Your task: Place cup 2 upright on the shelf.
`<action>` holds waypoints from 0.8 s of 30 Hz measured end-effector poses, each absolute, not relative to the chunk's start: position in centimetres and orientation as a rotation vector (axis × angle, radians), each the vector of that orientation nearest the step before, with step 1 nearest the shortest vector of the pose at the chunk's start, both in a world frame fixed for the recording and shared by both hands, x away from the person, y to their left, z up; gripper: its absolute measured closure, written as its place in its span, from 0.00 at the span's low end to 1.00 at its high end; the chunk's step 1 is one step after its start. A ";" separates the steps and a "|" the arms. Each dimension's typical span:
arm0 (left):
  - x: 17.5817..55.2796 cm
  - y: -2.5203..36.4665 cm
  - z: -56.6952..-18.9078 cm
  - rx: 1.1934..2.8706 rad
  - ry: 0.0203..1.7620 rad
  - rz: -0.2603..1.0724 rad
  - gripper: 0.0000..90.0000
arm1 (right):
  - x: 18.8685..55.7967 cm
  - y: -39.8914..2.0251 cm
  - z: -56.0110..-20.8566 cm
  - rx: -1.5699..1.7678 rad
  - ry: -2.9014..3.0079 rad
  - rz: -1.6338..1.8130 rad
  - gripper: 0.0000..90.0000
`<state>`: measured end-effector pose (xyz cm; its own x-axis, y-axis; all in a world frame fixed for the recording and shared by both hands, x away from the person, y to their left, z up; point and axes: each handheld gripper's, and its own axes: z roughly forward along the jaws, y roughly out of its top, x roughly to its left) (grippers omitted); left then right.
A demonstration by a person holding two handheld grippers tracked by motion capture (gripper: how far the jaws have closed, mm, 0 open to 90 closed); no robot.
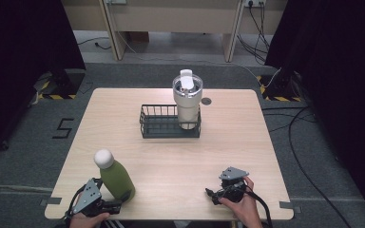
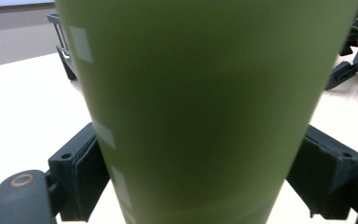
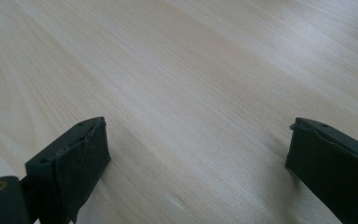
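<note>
Toward the near left corner of the counter (image 1: 171, 166), the left gripper (image 1: 116, 205) is closing its jaws around the lower body of the green bottle (image 1: 117, 179), and in the left gripper view the two black pads are pressing against the bottle's flanks on either side, so the jaws are holding it at about its own width. The green bottle is leaning with its white cap (image 1: 104, 158) tipping away to the left, which suggests it is being tilted or carried rather than standing square. To do this step well, the person is best keeping the grip low and even on both sides, since the smooth painted wall could slide between the pads, and bringing the bottle upright before moving it far. Farther back at the middle of the counter, the black wire basket (image 1: 158, 124) is sitting with the white tumbler (image 1: 187, 102) standing in its right end, leaving the left end free; that gap looks like the likely place for the bottle, and lowering it in without knocking the tumbler is calling for a slow, vertical approach. Over at the near right, the right gripper (image 1: 215, 196) is resting with its jaws spread wide over bare wood, holding nothing.
</note>
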<state>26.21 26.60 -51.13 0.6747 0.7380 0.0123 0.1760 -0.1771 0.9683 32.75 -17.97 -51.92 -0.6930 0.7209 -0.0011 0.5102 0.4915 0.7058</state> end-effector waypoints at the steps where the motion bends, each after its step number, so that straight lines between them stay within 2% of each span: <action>1: 26.3 26.5 -51.2 1.714 0.739 0.602 0.17 | 32.8 -18.0 -51.9 1.036 2.443 1.008 0.07; 6: 26.6 26.5 -51.2 1.700 0.748 0.591 0.22 | 32.8 -18.0 -51.9 1.037 2.443 1.008 0.07; 24: 26.5 26.3 -50.7 1.679 0.743 0.614 0.23 | 32.8 -18.0 -51.9 1.031 2.447 1.006 0.06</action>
<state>26.55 26.32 -50.65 0.6637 0.7478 0.0145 0.1558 -0.1572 0.9752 32.82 -17.98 -51.92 -0.6972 0.7169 -0.0049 0.5062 0.4971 0.7047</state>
